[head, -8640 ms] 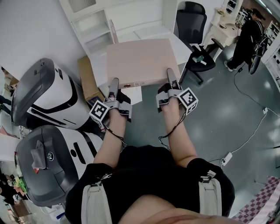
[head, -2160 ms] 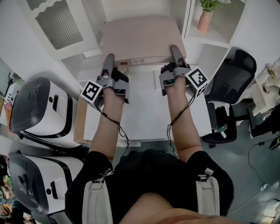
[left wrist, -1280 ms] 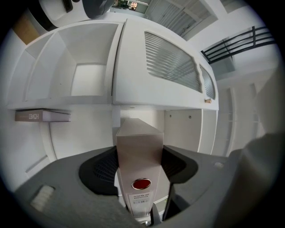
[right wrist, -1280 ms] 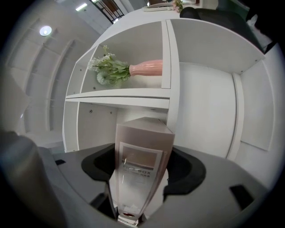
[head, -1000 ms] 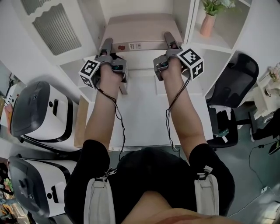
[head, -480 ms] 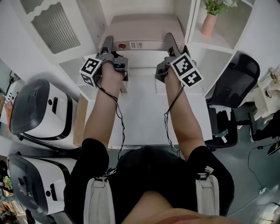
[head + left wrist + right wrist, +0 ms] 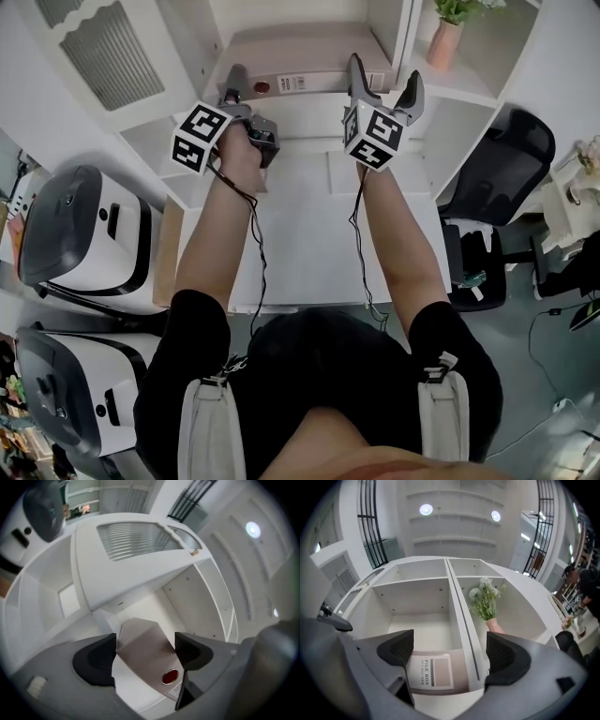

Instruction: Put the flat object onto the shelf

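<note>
The flat object is a pale pink file box [image 7: 302, 49]. It lies flat in the middle compartment of the white shelf [image 7: 398, 37], its labelled spine facing me. My left gripper [image 7: 246, 96] is just in front of the box's left front corner, its jaws opening. In the left gripper view the box [image 7: 140, 637] shows ahead between the pads, untouched. My right gripper [image 7: 384, 79] is at the right front corner, jaws opening wide and holding nothing. In the right gripper view the box [image 7: 436, 672] lies low, beside the shelf divider [image 7: 461, 630].
A pink vase with green flowers [image 7: 443, 42] stands in the compartment to the right. A white desk top [image 7: 300, 234] lies under my arms. White and grey machines [image 7: 66, 234] sit at the left and a black office chair [image 7: 497, 178] at the right.
Both grippers have let go of the file box and opened. They drew back a little from its front edge. The right gripper has turned on its side. The box stays in the compartment.
</note>
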### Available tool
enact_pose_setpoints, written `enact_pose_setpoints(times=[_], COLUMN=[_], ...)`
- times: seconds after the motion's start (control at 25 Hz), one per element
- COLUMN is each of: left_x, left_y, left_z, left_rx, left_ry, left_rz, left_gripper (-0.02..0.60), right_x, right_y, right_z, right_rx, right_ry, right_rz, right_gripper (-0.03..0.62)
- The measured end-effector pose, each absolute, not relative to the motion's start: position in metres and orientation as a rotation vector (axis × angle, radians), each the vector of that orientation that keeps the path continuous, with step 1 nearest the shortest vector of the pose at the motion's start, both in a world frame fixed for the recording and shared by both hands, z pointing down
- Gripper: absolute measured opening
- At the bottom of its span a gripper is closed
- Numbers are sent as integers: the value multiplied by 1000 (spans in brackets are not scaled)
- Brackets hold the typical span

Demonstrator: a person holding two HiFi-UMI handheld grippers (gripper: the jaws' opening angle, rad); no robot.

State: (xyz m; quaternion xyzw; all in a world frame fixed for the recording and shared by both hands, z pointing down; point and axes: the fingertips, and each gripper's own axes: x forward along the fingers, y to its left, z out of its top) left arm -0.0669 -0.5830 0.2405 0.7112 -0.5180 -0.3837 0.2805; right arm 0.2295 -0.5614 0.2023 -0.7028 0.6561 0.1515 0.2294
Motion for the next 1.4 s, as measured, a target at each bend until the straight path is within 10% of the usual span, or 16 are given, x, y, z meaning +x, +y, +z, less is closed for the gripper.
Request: enact_pose_setpoints(times=[0.84, 0.92, 1.12, 1.4], left_x=[-100, -91, -76, -74], left_y=[-543, -523, -472, -424], left_z=[210, 207, 215, 247], left_rx=[2127, 2265, 2469, 2582], left_ry=[-1924, -2010, -2154, -2118], left_rz=[-820, -697, -515, -406], left_gripper=[382, 367, 48, 18], right_x=[224, 221, 209, 177], right_y=[-519, -507, -482, -454], right_z=[183, 189, 209, 255], right_rx=[-1640, -1623, -1611, -1586], right_ry=[1997, 2024, 2062, 2182], right_rz=[347, 349, 356, 329], right_gripper=[456, 391, 182, 2])
